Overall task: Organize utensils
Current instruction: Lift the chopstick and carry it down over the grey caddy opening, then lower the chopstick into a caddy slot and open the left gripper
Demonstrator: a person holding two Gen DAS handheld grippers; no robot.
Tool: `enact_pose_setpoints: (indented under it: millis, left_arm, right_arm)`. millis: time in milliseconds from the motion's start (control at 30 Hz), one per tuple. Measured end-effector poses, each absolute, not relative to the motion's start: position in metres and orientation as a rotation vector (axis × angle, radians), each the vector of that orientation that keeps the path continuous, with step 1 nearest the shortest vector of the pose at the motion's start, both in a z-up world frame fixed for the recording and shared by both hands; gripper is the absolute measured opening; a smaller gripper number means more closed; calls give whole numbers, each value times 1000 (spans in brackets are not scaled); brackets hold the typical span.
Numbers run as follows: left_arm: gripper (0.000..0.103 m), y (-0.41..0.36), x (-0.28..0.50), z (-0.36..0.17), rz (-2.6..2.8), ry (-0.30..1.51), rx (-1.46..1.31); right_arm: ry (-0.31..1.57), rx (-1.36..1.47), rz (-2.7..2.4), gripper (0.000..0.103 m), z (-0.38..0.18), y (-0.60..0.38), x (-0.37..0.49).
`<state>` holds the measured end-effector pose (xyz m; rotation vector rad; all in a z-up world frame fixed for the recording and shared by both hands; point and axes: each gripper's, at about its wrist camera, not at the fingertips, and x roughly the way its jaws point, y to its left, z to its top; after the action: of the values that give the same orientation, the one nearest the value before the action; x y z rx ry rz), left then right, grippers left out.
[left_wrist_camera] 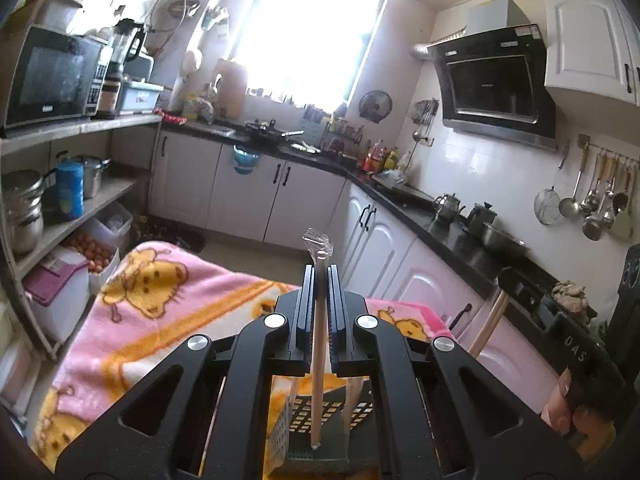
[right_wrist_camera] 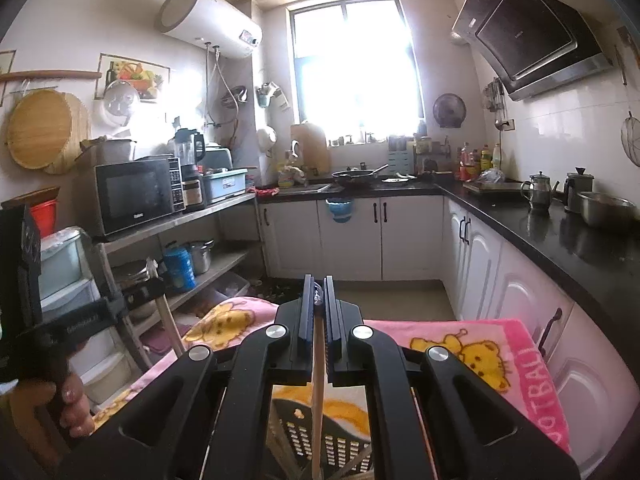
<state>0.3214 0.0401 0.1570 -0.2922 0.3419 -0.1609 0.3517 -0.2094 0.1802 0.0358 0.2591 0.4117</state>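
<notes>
A pink cartoon blanket (left_wrist_camera: 160, 300) is covering the table, cushioning a dark slotted utensil basket (left_wrist_camera: 320, 420) near its front edge. Each gripper is clamping one wooden chopstick: left gripper (left_wrist_camera: 320, 276) and right gripper (right_wrist_camera: 318, 286), tips hanging down toward the basket, likely for dropping in.

Both views are taken from fisheye cameras mounted just behind the fingers, looking forward along them and slightly downward. In the left wrist view, the left gripper (left_wrist_camera: 320, 276) fills the lower frame at close range; the window (left_wrist_camera: 308, 28) is seen ahead and the range hood (left_wrist_camera: 496, 84) to the right. In the right wrist view, the right gripper (right_wrist_camera: 319, 288) is framed likewise. The pink blanket (right_wrist_camera: 480, 344), the microwave (right_wrist_camera: 136, 194) and the black countertop (right_wrist_camera: 560, 236) are shared by both views.
</notes>
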Motion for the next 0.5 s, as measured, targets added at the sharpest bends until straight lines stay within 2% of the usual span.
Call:
enact_pose_setpoints:
  millis: [500]
  left_arm:
    - [1,30,325,118,-169,368,-266]
  right_arm:
    - [326,57,345,4,125,-200,385]
